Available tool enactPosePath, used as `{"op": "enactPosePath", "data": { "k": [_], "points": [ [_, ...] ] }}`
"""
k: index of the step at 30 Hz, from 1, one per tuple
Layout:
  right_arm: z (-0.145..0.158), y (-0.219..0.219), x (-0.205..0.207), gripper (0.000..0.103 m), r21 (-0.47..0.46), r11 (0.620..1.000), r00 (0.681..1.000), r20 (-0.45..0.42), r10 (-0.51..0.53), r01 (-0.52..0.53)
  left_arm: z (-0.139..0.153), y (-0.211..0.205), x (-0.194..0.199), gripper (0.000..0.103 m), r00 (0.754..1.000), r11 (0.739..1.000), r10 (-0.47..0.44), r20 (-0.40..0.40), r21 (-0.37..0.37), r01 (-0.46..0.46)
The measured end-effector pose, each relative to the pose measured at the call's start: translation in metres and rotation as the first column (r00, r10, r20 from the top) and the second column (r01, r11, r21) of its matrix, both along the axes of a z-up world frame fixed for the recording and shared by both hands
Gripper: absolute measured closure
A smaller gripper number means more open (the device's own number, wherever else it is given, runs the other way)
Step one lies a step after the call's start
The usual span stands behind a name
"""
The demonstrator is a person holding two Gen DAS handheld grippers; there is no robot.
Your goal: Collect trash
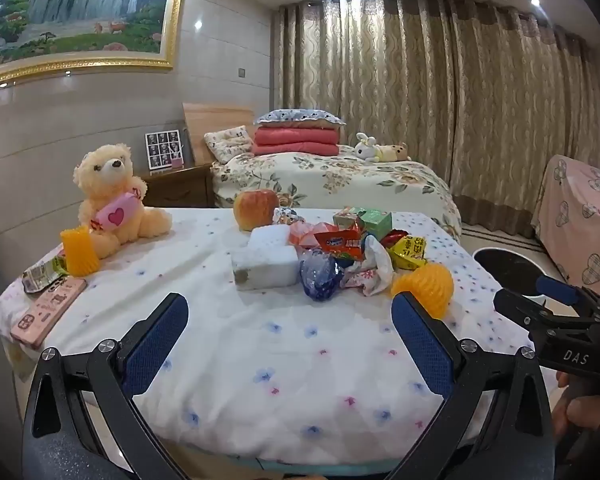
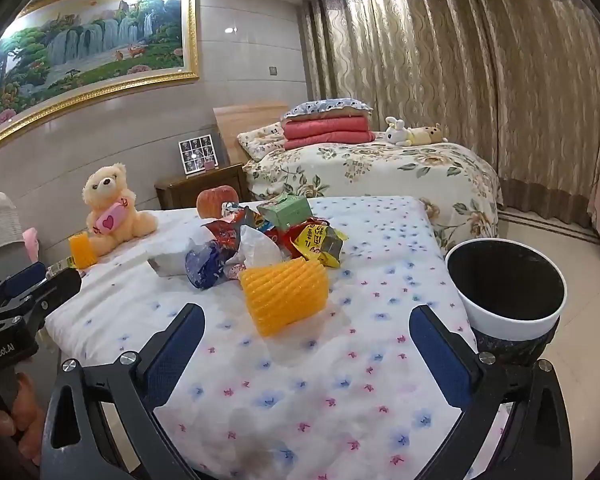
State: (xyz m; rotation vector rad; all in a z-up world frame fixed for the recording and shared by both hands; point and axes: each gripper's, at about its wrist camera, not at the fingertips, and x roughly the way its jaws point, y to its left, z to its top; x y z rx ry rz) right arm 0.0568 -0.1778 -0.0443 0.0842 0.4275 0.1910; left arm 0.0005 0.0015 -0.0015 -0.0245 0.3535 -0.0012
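Observation:
A heap of trash lies mid-table: snack wrappers (image 1: 340, 244), a blue crumpled wrapper (image 1: 320, 280) (image 2: 206, 266), white foam blocks (image 1: 264, 264), a yellow packet (image 2: 320, 242), a green box (image 2: 286, 206) and a white tissue (image 2: 260, 248). An orange foam net (image 1: 424, 286) (image 2: 284, 298) lies nearest, just ahead of my right gripper (image 2: 306, 314). A second orange net (image 1: 78, 252) and a flattened wrapper (image 1: 44, 274) sit at the left edge. My left gripper (image 1: 290, 300) hovers open over bare cloth before the heap. Both grippers are open and hold nothing.
A white bin with a black liner (image 2: 504, 288) stands off the table's right edge. An apple (image 1: 256, 208), a teddy bear (image 1: 112, 196) and a pink phone (image 1: 48, 310) rest on the flowered tablecloth (image 1: 300, 360). A bed (image 1: 332, 176) stands behind.

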Motion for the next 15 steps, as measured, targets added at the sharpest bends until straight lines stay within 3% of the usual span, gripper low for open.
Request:
{"op": "enactPosePath", "data": {
  "k": [15],
  "points": [
    [-0.0009, 0.0009, 0.0002, 0.000, 0.015, 1.000, 1.000, -0.007, 0.008, -0.008, -0.0055, 0.0004, 0.0034, 0.000, 0.999, 1.000, -0.003, -0.032, 0.001, 0.003]
  ]
}}
